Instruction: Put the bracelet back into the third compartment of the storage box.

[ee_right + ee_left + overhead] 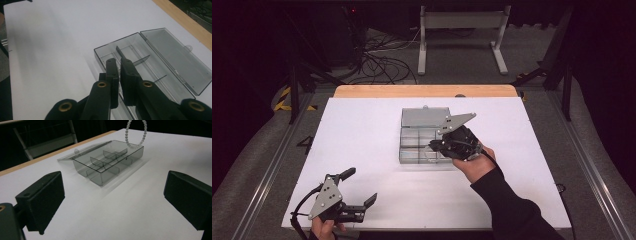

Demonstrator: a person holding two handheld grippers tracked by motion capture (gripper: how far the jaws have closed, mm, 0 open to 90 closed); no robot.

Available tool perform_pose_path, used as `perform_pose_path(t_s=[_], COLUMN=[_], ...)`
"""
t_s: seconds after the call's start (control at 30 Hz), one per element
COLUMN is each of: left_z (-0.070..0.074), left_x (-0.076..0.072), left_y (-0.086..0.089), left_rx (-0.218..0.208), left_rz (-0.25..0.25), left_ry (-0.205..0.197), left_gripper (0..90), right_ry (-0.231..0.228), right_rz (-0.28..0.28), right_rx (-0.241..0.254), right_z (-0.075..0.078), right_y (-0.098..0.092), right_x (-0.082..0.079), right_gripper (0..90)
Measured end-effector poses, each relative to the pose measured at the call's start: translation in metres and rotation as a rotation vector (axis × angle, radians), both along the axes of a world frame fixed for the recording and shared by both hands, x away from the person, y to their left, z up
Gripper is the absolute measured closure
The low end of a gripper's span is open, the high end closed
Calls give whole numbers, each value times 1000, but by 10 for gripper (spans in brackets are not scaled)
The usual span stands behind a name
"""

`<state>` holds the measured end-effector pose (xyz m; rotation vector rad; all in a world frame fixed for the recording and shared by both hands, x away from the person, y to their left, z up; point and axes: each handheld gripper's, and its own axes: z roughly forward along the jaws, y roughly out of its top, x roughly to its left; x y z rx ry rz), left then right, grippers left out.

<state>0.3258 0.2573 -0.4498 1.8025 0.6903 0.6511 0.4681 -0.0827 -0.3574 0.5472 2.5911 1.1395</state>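
- In the high view the right gripper and its hand cover the near right part of the clear box.
- In the left gripper view the bead loop is cut off by the top edge, so whatever holds it is hidden.
- In the right gripper view the close-set jaws hide the box's near compartments, and whether anything sits between them cannot be told.

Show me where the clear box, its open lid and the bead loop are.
Clear box (107,168): left gripper view, on an inner divider.
Open lid (175,60): right gripper view, on the flat panel.
Bead loop (127,135): left gripper view, on the loop's left strand above the box.
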Motion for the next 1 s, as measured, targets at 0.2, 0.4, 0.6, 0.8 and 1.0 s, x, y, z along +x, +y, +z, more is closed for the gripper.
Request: perform_pose_path(t_s=[0.2,0.4,0.6,0.8,1.0], left_z=[0,0,0,-1,-1], left_x=[0,0,0,1,1], left_y=[0,1,0,0,0], left_rx=[0,1,-2,-3,-4], left_rz=[0,-1,-1,-1,-2], left_ry=[-2,-6,0,0,1], left_gripper=[39,39,39,39,39], right_ry=[12,24,38,37,50], right_rz=[-40,-87,-134,-165,-205], right_rx=[16,28,40,44,41], right_z=[3,3,-2,-10,-18], right_y=[-4,-8,-12,-16,-17], right_x=[11,24,38,53,66], right_gripper=[861,861,861,861,861])
